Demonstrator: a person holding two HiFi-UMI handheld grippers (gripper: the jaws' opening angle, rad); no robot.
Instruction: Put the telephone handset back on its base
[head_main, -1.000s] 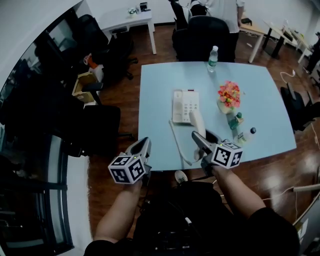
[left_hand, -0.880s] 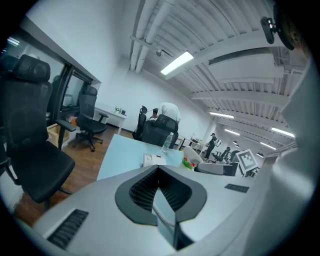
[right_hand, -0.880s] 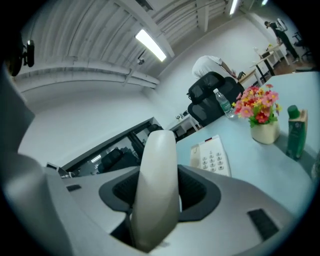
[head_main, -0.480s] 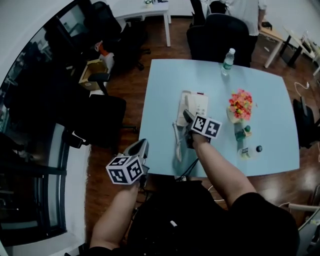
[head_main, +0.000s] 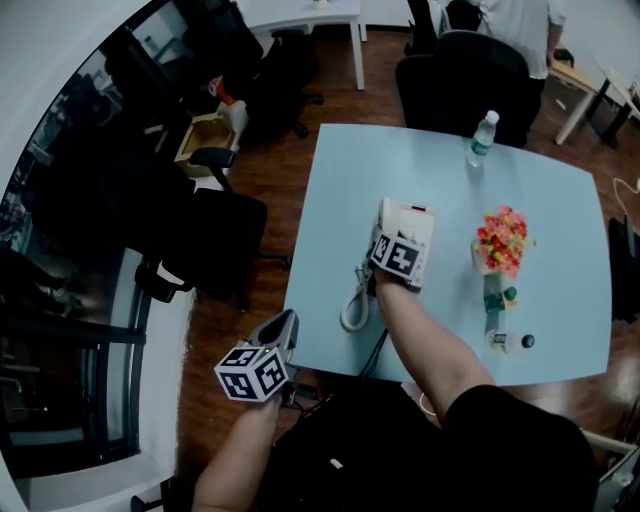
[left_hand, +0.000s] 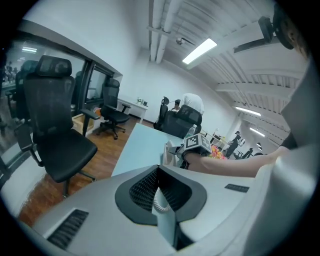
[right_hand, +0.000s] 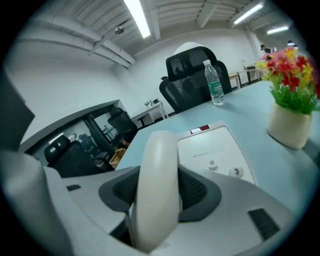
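Note:
The cream telephone base (head_main: 420, 228) lies on the light blue table (head_main: 340, 190), with its keypad showing in the right gripper view (right_hand: 220, 152). My right gripper (head_main: 390, 238) is over the base's left side, shut on the cream handset (right_hand: 157, 185), which stands lengthwise between its jaws. Only the handset's far end (head_main: 384, 216) shows beyond the marker cube in the head view. The coiled cord (head_main: 352, 300) trails toward the table's near edge. My left gripper (head_main: 283, 325) hangs off the table's near left corner, shut with nothing in it (left_hand: 158, 172).
A vase of red and yellow flowers (head_main: 503, 240) and two small bottles (head_main: 500, 300) stand right of the phone. A water bottle (head_main: 481, 138) is at the far edge. Black office chairs (head_main: 215, 240) stand left of and behind the table.
My right gripper has carried the handset from the table's near edge forward to the base's left side. The left gripper has stayed low by the near left corner.

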